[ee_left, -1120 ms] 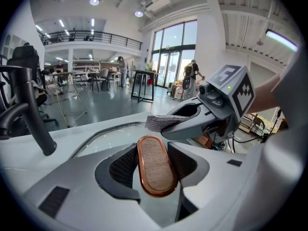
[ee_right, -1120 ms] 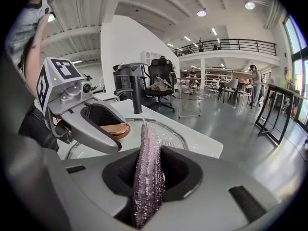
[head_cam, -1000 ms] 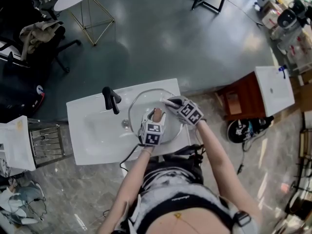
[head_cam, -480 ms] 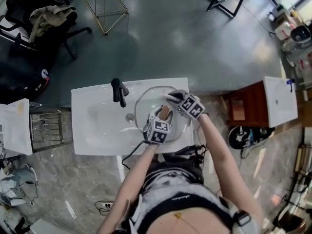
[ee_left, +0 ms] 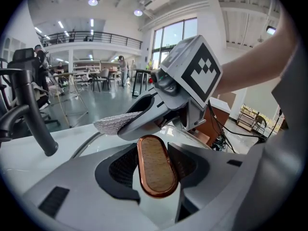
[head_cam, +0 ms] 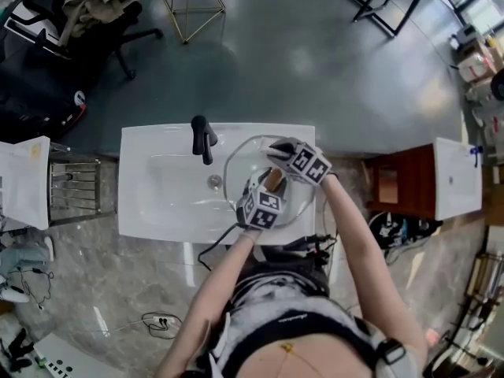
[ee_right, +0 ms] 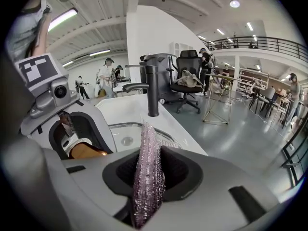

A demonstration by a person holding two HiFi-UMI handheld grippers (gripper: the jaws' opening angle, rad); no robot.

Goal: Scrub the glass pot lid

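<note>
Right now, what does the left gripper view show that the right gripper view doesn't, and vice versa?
Only the left gripper view: the left gripper shut on the wooden knob of the glass lid, seen face-on between its pads.
Only the right gripper view: the right gripper pinching the scrub cloth between its pads, and the sink drain.
Both: the black faucet, the lid's rim, the knob and cloth at least partly, and the other gripper from outside.

The round glass pot lid, its wooden knob copper-rimmed, sits over the right of the white sink.
</note>
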